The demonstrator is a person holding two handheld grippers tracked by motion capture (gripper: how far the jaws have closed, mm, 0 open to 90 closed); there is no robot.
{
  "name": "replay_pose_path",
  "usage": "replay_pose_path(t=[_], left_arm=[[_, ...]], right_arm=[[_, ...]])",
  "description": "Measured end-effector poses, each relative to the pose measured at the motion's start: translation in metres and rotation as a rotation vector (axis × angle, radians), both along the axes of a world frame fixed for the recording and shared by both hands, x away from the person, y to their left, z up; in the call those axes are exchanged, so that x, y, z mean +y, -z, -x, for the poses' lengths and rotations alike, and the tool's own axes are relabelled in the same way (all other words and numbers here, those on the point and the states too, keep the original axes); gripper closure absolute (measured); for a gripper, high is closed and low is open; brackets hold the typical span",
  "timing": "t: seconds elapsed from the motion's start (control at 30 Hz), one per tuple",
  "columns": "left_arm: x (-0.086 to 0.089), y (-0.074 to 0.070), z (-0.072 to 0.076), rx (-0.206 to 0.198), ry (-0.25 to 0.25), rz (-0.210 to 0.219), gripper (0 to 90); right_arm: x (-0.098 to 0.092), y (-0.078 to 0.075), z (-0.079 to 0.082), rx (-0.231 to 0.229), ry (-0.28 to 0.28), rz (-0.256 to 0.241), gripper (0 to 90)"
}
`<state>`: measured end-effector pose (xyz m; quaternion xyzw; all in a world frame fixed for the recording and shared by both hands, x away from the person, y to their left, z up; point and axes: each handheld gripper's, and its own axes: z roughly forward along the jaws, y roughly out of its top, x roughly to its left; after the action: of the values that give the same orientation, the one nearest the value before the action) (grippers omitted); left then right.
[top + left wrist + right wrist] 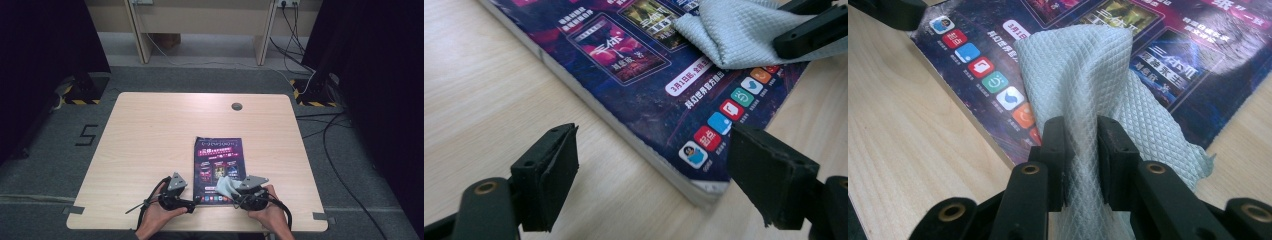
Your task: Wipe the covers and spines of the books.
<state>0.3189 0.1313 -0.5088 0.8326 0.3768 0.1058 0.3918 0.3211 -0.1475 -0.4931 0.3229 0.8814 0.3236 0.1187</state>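
At the near edge of the desk, a person's right gripper pinches a pale blue cleaning cloth tight between its jaws, the cloth resting on the lower cover of a dark magazine. The left gripper, jaws wide, straddles the magazine's near corner. Wiping appears under way; next, likely, steadying that corner while the cloth sweeps the cover.

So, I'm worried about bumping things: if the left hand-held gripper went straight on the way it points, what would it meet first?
Probably the magazine: its near corner lies between the open left hand-held gripper jaws.
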Motion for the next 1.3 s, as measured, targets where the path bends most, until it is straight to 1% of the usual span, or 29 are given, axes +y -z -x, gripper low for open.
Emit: replay_pose_path(t=[0.03, 0.1, 0.17, 0.3, 0.4, 0.6, 0.73, 0.87, 0.9, 1.03, 1.17, 1.3], left_arm=[[-0.001, 0.002, 0.000, 0.001, 0.004, -0.012, 20.8], [0.000, 0.003, -0.001, 0.007, -0.001, -0.005, 20.1], [0.000, 0.003, -0.001, 0.005, 0.002, -0.011, 20.1], [0.000, 0.004, 0.000, 0.001, 0.003, -0.011, 20.1], [0.001, 0.005, -0.001, 0.003, 0.004, -0.003, 20.4], [0.001, 0.005, -0.002, 0.004, 0.006, -0.002, 20.1], [0.001, 0.005, -0.002, 0.007, 0.009, -0.003, 20.1], [0.001, 0.005, -0.002, 0.007, 0.010, -0.003, 20.0], [0.002, 0.005, -0.002, 0.009, 0.011, -0.003, 20.1], [0.002, 0.005, -0.002, 0.008, 0.011, -0.002, 19.9], [0.002, 0.006, -0.002, 0.010, 0.011, -0.002, 19.6], [0.002, 0.006, -0.003, 0.012, 0.013, 0.000, 19.5]], right_arm=[[-0.001, 0.000, -0.001, -0.002, -0.001, -0.002, 75.6], [-0.002, 0.000, -0.006, -0.008, 0.011, 0.009, 75.6], [-0.003, 0.000, -0.008, -0.009, 0.014, 0.011, 75.6], [-0.004, -0.001, -0.024, -0.026, 0.049, 0.029, 75.6], [-0.005, -0.001, -0.041, -0.032, 0.079, 0.038, 75.5], [-0.005, -0.001, -0.081, -0.032, 0.149, 0.048, 75.3], [-0.003, -0.002, -0.101, -0.030, 0.193, 0.050, 75.3], [-0.004, -0.001, -0.120, -0.034, 0.223, 0.043, 75.3], [-0.004, -0.001, -0.124, -0.027, 0.234, 0.040, 75.2], [-0.004, -0.001, -0.139, -0.029, 0.273, 0.031, 75.0], [-0.005, 0.000, -0.152, -0.032, 0.295, 0.013, 74.8], [-0.006, 0.001, -0.160, -0.036, 0.303, 0.010, 74.1]])
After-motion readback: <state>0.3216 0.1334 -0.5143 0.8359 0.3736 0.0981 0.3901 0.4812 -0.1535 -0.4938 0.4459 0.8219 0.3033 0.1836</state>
